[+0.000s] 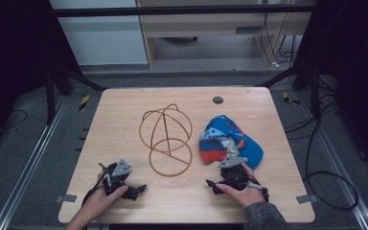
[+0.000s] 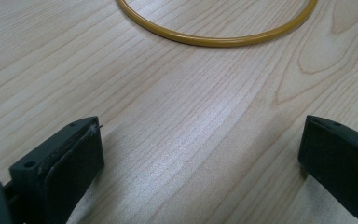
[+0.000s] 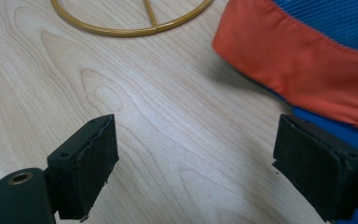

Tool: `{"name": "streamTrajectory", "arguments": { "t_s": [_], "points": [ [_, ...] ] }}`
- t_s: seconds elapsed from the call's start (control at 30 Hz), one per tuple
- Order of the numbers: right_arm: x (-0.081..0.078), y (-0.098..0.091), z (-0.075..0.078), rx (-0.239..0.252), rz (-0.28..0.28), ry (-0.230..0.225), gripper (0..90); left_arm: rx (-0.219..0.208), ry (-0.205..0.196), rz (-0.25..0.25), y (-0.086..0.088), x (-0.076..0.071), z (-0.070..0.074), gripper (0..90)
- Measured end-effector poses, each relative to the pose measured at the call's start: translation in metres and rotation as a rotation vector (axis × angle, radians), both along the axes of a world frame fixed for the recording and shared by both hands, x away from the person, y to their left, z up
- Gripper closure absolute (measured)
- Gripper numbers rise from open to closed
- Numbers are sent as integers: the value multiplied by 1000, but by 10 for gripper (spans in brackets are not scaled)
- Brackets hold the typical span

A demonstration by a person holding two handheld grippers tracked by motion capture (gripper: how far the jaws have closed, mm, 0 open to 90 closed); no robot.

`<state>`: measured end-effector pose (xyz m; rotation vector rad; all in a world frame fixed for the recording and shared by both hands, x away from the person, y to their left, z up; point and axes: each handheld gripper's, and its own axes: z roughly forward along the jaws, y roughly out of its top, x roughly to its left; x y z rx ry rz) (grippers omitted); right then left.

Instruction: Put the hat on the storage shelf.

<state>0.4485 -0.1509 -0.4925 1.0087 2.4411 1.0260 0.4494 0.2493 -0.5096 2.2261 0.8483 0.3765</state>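
Note:
A golden wire frame point(image 1: 166, 135), a dome of hoops on a round base ring, stands at the middle of the wooden table point(image 1: 124, 108). To its right lies a blue cap point(image 1: 231, 140) with orange and white patches. My left gripper point(image 1: 123, 179) rests near the front left edge, open and holding nothing; the left gripper view has its jaws point(image 2: 200, 158) wide apart over bare wood, the frame's base ring point(image 2: 214, 40) ahead. My right gripper point(image 1: 227, 168) sits just in front of the cap, open point(image 3: 196, 163), with the cap's orange band point(image 3: 303, 60) ahead at the right and the ring point(image 3: 130, 31) at the left.
A small dark round plug point(image 1: 217, 100) sits in the table near its far edge. Metal rails and cables run along the floor on both sides. Bare wood lies between the two grippers along the front edge.

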Motion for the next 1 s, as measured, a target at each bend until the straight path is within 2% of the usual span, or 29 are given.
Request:
{"name": "streamTrajectory", "arguments": {
  "t_s": [0.03,0.1,0.23,0.3,0.47,0.5,0.53,0.6,0.7,0.8,0.83,1.0],
  "points": [
    [-1,-8,9,14,-2,10,142,4,0,-2,0,0,0,0],
    [-1,-12,14,14,-1,14,144,4,0,-3,0,0,0,0],
    [0,-24,24,-22,1,11,155,5,0,-3,0,0,0,0],
    [1,-36,34,-45,-15,9,162,5,1,-2,0,0,0,0],
    [14,-62,48,-70,-51,30,162,6,1,-3,0,0,0,0],
    [14,-62,48,-70,-51,30,162,6,1,-3,0,0,0,0],
    [21,-72,55,-72,-72,38,175,5,1,-3,0,0,0,0],
    [23,-74,57,-70,-79,43,175,7,1,-2,0,0,0,0],
    [36,-84,64,-99,-93,66,180,6,1,-2,0,0,0,0],
    [42,-87,65,-113,-87,79,180,6,1,-2,0,0,0,0],
    [47,-89,66,-125,-90,106,176,6,1,-2,0,0,0,0],
    [58,-90,72,-150,-73,133,185,6,2,-2,0,0,0,0]
  ]
}}
